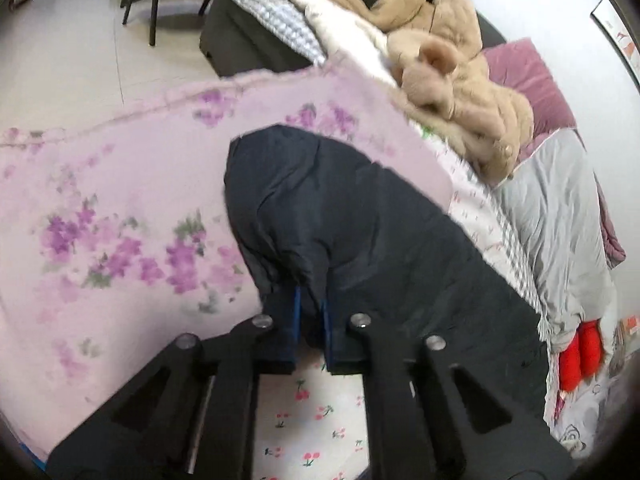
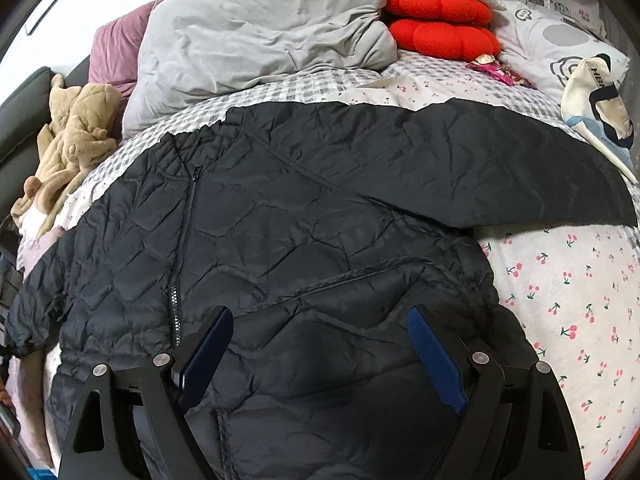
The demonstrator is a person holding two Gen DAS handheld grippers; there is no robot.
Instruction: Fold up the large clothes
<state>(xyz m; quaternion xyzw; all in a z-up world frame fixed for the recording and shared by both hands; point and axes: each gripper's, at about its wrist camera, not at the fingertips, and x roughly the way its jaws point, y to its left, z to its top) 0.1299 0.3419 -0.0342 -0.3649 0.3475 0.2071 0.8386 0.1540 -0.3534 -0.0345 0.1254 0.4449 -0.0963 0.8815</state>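
A large black quilted jacket (image 2: 304, 216) lies spread flat on the bed, zipper to the left, one sleeve stretched out to the right. My right gripper (image 2: 320, 320) hovers open over its lower hem, blue pads wide apart with nothing pinched. In the left wrist view, my left gripper (image 1: 311, 300) is shut on a bunched fold of the black jacket (image 1: 340, 208), whose dark sleeve rises up from the pads. A pink floral sheet (image 1: 120, 200) lies to its left.
A grey duvet (image 2: 260, 40), red cushions (image 2: 440, 24), white pillows (image 2: 560, 48) and a cloth bag (image 2: 596, 96) crowd the bed's far side. A tan plush garment (image 1: 460, 92) lies at the edge by a dark sofa (image 1: 248, 40). Cherry-print sheet (image 2: 560, 300) shows at the right.
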